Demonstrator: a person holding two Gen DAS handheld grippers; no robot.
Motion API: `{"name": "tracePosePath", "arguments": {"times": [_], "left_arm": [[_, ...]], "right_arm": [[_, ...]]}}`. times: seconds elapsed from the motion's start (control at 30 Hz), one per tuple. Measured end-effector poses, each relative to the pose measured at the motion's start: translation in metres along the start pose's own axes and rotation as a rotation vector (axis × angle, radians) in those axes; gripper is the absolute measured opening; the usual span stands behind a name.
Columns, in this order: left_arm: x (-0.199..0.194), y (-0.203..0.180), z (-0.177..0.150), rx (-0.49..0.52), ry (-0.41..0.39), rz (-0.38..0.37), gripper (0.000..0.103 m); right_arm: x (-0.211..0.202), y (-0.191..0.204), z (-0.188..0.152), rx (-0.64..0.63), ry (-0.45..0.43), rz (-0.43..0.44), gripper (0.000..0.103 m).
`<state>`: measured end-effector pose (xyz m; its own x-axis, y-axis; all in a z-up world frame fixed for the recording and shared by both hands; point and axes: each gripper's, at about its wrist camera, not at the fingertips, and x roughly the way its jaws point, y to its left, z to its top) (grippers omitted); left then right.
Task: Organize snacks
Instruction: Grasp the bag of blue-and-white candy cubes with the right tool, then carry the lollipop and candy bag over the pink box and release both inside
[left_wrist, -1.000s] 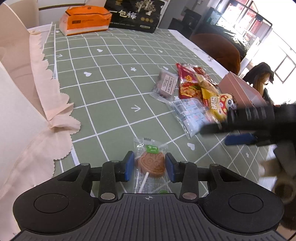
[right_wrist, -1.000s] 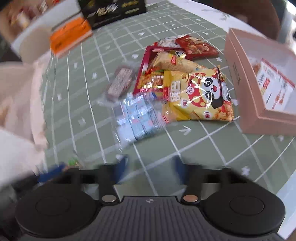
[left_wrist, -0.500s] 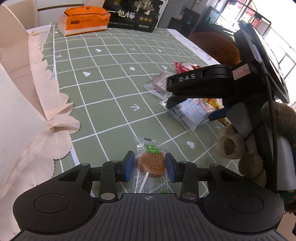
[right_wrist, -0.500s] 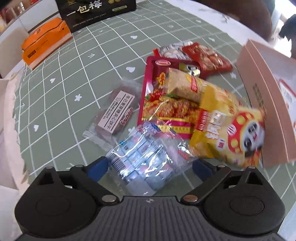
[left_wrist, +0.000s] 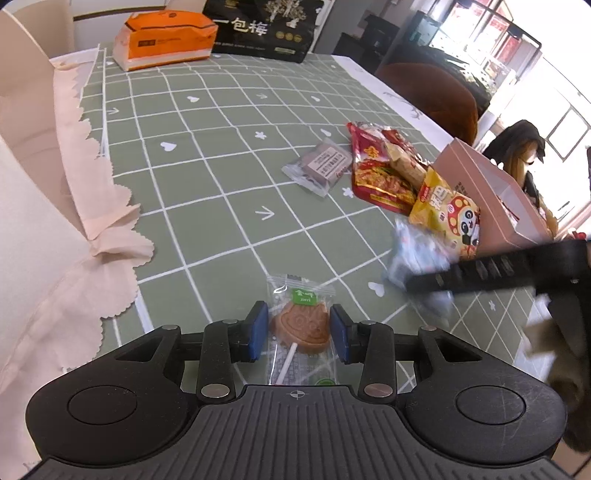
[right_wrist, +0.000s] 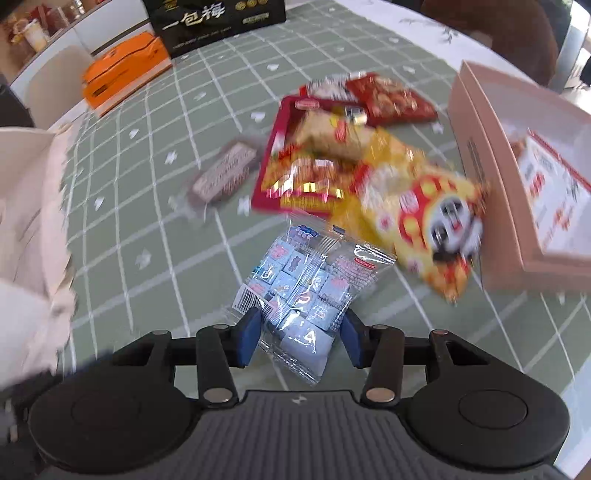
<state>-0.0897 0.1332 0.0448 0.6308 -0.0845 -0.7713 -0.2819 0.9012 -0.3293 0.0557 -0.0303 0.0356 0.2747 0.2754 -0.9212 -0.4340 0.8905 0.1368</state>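
My left gripper (left_wrist: 298, 334) is shut on a wrapped brown lollipop (left_wrist: 303, 328), holding it by the sides just over the green checked tablecloth (left_wrist: 207, 192). My right gripper (right_wrist: 298, 338) is shut on a clear bag of blue-white candies (right_wrist: 306, 280) and holds it off the table. The bag also shows blurred in the left wrist view (left_wrist: 417, 258), with the right gripper's body over it. A yellow panda snack bag (right_wrist: 417, 214), red snack packs (right_wrist: 306, 177) and a grey wrapped bar (right_wrist: 225, 175) lie ahead. An open pink box (right_wrist: 495, 166) stands at the right.
An orange tissue pack (left_wrist: 164, 35) and a black gift box (left_wrist: 264, 27) stand at the table's far end. Pink scalloped cloth (left_wrist: 92, 192) hangs over the left edge. A brown chair (left_wrist: 436, 96) is beyond the right side.
My right gripper has closed on the candy bag and lifted it toward the right, near the pink box. My left gripper has kept still, holding the lollipop.
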Motion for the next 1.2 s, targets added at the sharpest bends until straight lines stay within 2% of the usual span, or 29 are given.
{"name": "tracePosePath", "arguments": {"times": [0.2,0.3,0.37,0.47,0.63,0.77,0.93,1.1,1.2], "left_arm": [[0.008,-0.018,0.000,0.049,0.017,-0.013,0.042],[0.010,-0.026,-0.001,0.073,0.023,-0.014,0.042],[0.010,-0.030,-0.003,0.085,0.023,-0.012,0.042],[0.010,-0.033,-0.005,0.094,0.020,-0.006,0.042],[0.011,-0.036,-0.005,0.108,0.020,0.003,0.042],[0.010,-0.033,-0.008,0.108,0.011,-0.011,0.042],[0.008,-0.030,-0.010,0.114,0.009,-0.030,0.042],[0.007,-0.033,-0.010,0.127,0.022,-0.018,0.042],[0.006,-0.031,-0.008,0.113,0.035,-0.032,0.042]], "right_arm": [[-0.019,-0.011,-0.039,-0.072,0.030,0.037,0.047],[-0.024,-0.020,-0.053,-0.079,0.047,0.052,0.056],[-0.027,-0.026,-0.062,-0.076,0.043,0.028,0.075],[-0.028,-0.034,-0.073,-0.102,0.018,-0.024,0.081],[-0.034,-0.040,-0.091,-0.165,-0.025,-0.112,0.083],[-0.038,-0.049,-0.092,-0.098,-0.043,-0.075,0.083],[-0.041,-0.044,-0.075,0.040,-0.093,0.009,0.083],[-0.024,-0.029,-0.050,0.072,-0.078,-0.038,0.083],[-0.012,-0.022,-0.041,0.072,-0.049,-0.014,0.089]]}}
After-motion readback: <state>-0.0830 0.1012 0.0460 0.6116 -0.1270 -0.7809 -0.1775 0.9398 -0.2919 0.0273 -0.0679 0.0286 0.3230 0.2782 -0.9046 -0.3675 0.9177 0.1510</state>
